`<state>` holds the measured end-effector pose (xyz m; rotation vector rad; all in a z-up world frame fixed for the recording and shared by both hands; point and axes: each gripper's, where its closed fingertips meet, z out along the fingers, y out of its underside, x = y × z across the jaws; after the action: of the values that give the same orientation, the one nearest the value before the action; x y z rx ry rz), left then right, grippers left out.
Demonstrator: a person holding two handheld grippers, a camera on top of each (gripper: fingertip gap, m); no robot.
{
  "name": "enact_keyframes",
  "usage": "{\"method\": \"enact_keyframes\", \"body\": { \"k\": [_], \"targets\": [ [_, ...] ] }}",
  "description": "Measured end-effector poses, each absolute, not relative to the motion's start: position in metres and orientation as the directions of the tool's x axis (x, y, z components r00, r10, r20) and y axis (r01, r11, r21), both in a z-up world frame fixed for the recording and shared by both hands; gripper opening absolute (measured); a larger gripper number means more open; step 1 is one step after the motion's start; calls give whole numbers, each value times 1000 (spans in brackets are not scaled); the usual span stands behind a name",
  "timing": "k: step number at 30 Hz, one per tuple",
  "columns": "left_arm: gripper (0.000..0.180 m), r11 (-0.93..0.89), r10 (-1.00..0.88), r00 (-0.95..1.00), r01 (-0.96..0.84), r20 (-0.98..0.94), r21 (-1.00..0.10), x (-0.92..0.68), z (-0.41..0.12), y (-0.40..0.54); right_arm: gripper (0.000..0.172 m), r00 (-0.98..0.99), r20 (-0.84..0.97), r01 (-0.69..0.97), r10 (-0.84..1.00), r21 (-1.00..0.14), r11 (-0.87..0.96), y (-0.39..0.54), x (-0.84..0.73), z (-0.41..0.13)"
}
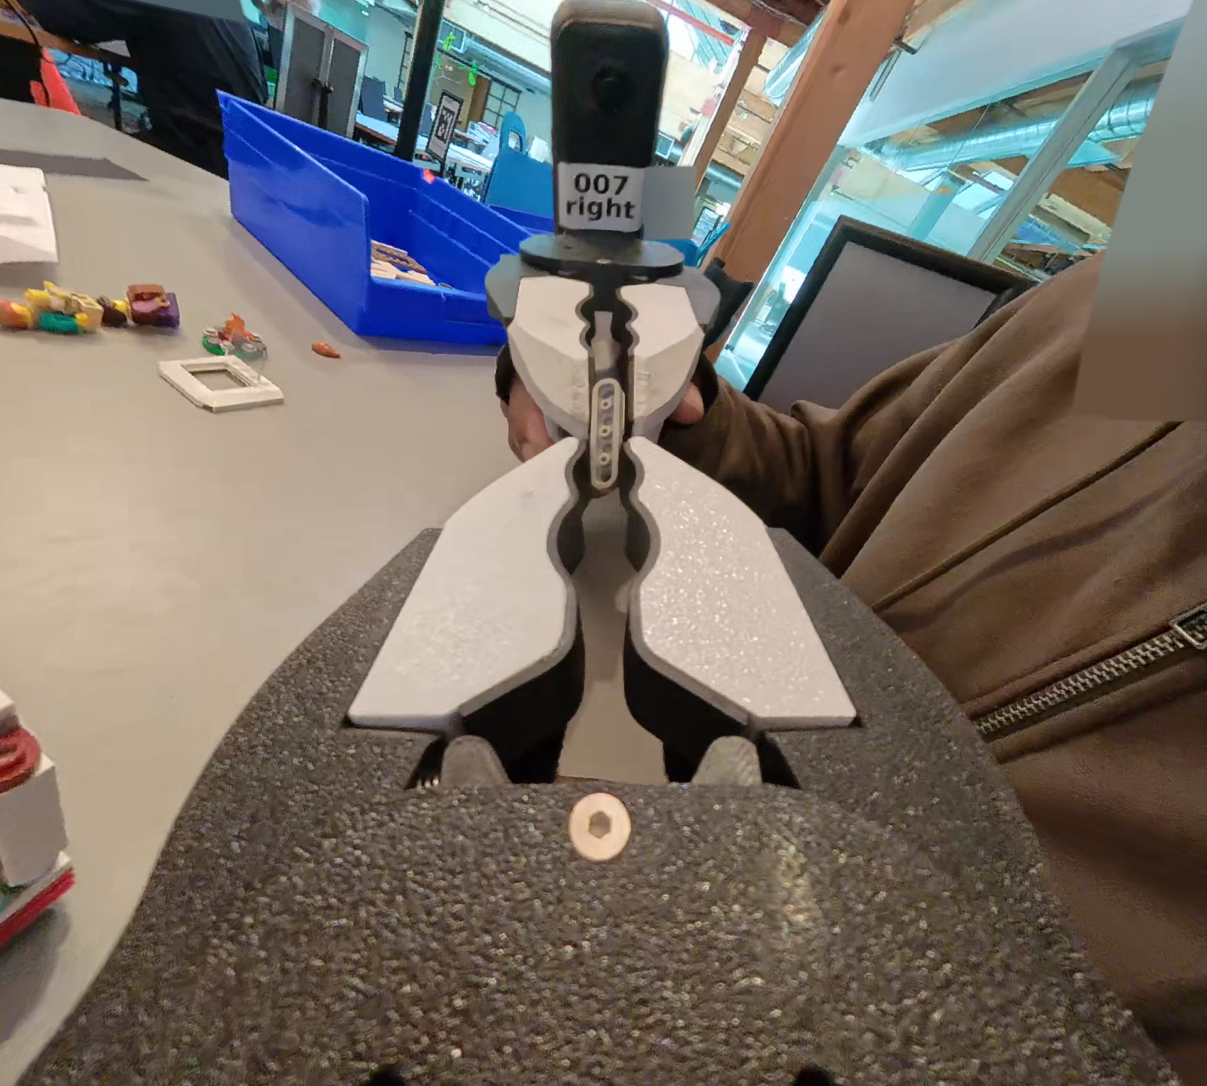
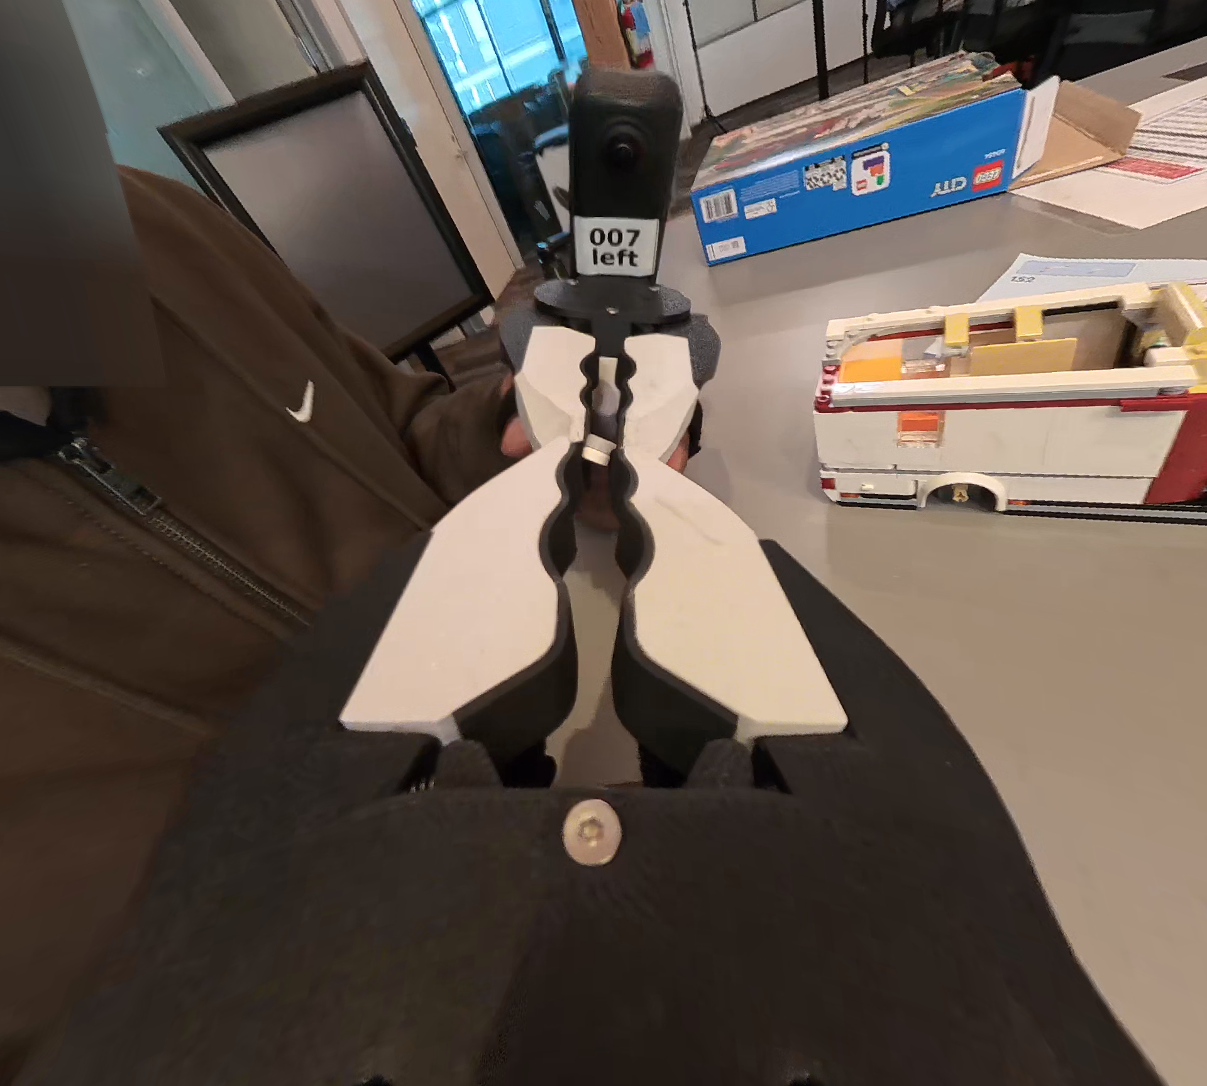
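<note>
Grippers tip to tip above grey table (image 1: 163,532). Left wrist view: left gripper (image 1: 604,460) pinches long white holed plate (image 1: 605,434); right gripper clamps its far end.

Right wrist view: right gripper (image 2: 597,454) nips plate edge-on; keep both level, squeeze even.

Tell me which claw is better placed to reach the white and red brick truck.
Left, probably. The truck sits beside the left claw, across from the right claw. Both claws are closed on a slim white piece between them.
</note>
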<state>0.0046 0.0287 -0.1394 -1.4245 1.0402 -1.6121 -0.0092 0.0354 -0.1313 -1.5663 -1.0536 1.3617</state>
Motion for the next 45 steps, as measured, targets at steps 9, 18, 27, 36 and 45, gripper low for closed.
{"method": "enact_keyframes", "body": {
  "k": [9,18,27,36,45],
  "targets": [
    [8,-78,-997,3,-221,80,-972,8,-157,22,8,56,22,505,998,-863,-9,26,-2,-146],
    [8,6,-1000,7,-348,-9,-937,8,-173,22,8,-47,195,735,980,-657,166,25,4,-164],
    [8,-84,-996,-6,-251,89,-964,5,-164,22,7,71,160,613,985,-786,83,27,2,-161],
    [8,-273,-947,-120,-196,299,-942,10,-161,16,0,212,289,573,933,-811,121,28,12,-166],
    [8,-553,-829,-110,14,548,-833,-9,-143,50,0,429,137,389,893,-920,-45,64,27,-164]
  ]
}}
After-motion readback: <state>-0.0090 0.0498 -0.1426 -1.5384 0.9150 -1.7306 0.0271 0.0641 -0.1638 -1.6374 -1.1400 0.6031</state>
